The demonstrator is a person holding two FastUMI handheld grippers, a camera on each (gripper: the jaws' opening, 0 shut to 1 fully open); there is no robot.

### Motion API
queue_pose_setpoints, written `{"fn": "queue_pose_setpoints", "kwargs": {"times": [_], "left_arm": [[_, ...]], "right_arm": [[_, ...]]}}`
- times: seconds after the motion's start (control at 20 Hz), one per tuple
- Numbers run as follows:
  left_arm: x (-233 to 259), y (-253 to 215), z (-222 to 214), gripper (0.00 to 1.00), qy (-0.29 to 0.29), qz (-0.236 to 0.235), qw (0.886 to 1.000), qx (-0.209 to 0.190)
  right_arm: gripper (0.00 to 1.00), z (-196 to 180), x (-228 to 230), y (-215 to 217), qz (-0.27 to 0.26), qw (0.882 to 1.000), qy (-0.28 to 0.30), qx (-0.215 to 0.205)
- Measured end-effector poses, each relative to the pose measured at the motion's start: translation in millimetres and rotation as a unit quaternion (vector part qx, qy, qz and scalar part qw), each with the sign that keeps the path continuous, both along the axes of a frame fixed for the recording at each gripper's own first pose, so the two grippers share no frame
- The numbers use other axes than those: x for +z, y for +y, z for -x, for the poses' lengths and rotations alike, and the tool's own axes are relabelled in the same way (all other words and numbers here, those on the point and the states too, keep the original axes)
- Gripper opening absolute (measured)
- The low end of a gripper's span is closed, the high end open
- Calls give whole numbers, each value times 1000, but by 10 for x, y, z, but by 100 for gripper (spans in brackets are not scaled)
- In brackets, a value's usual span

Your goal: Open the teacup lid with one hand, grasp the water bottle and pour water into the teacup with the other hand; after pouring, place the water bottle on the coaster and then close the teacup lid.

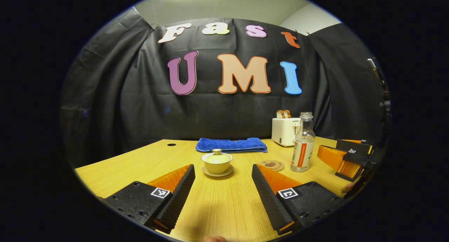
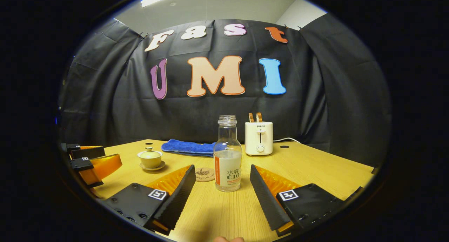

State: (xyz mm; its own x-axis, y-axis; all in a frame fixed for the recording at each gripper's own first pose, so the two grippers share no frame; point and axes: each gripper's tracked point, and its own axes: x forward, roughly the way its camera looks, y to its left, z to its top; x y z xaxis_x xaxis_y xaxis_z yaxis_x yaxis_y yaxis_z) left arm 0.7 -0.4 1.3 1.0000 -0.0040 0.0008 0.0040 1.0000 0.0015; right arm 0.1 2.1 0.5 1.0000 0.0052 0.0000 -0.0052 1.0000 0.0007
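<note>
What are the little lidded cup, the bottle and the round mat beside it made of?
The teacup with its lid and saucer looks like glazed ceramic: pale yellow, smooth, faintly shiny. The water bottle is see-through, either glass or clear plastic, capless, with a printed label. The coaster looks like cork or wood: matt tan with a dark printed pattern.

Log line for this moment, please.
phase: approach | left claw: open, facing lidded teacup | right claw: open, facing water bottle | coaster: bare
</note>
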Motion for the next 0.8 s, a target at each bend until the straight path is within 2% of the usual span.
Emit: {"fn": "queue_pose_setpoints", "kwargs": {"times": [0.05,0.1,0.25,0.3,0.35,0.45,0.5,0.8], "left_arm": [[-3,4,-3,95,0,0,1000,0],[2,-6,-3,95,-1,0,1000,-2],[-3,-6,-6,95,-2,0,1000,-4],[-19,12,-8,95,3,0,1000,0],[-20,6,-4,95,2,0,1000,2],[-9,4,-15,95,2,0,1000,2],[-16,7,-9,95,2,0,1000,2],[-13,13,-19,95,2,0,1000,5]], "right_arm": [[99,-4,5,7,0,1000,0,2],[96,-1,-3,8,0,1000,1,3],[96,3,-7,10,0,1000,0,3],[99,1,-1,14,0,1000,1,3],[96,2,6,16,0,1000,0,3],[99,-4,1,16,0,1000,0,3],[96,-2,-1,17,0,1000,0,3],[96,-2,0,17,0,1000,0,3]]}}
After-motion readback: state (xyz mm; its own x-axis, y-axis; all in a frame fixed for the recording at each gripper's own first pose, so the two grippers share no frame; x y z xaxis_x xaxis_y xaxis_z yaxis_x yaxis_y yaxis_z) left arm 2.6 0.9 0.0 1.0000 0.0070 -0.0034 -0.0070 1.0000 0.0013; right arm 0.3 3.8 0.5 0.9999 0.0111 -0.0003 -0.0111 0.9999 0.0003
